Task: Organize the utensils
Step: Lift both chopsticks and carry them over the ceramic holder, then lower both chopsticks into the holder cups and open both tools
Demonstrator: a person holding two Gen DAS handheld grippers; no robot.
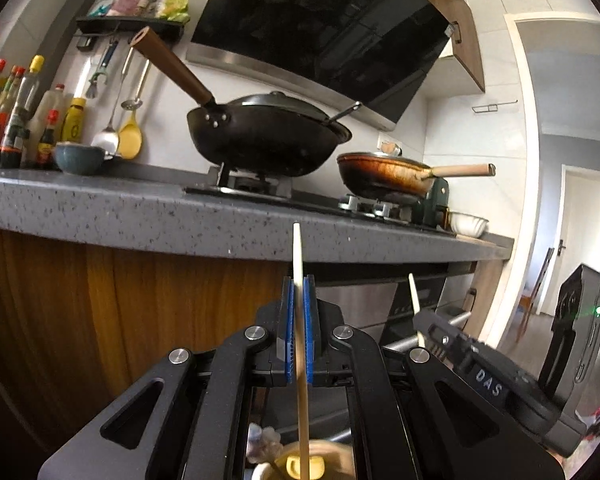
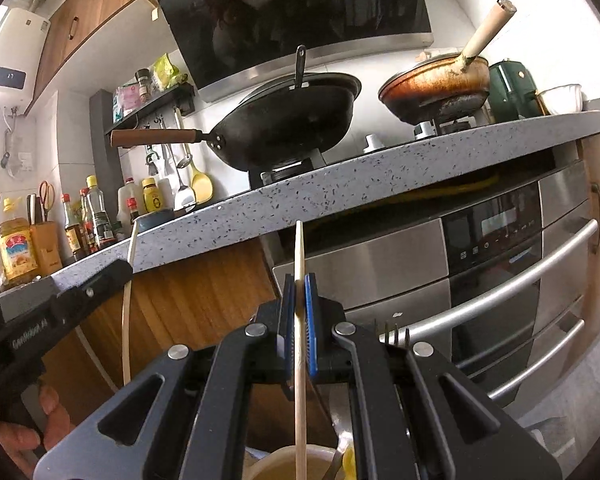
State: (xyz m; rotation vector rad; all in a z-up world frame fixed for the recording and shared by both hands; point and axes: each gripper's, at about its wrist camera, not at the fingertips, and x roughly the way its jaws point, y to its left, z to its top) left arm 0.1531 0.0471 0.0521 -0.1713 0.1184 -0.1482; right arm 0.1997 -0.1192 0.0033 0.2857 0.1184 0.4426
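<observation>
Chopsticks: one [image 1: 299, 280] clenched upright in my left gripper [image 1: 299, 304] | other [image 2: 299, 276] clamped in my right gripper [image 2: 299, 312] | place: below worktop [image 1: 140, 216] front edge, lower ends over cup [image 2: 288, 464] | progress: I judge mid-task, neither seated yet, fork [image 2: 392, 334] waits.

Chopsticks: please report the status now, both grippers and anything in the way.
Left gripper shut on chopstick. Right gripper shut on second chopstick. Both upright, lower ends over cup. Countertop edge ahead, not touching.
</observation>
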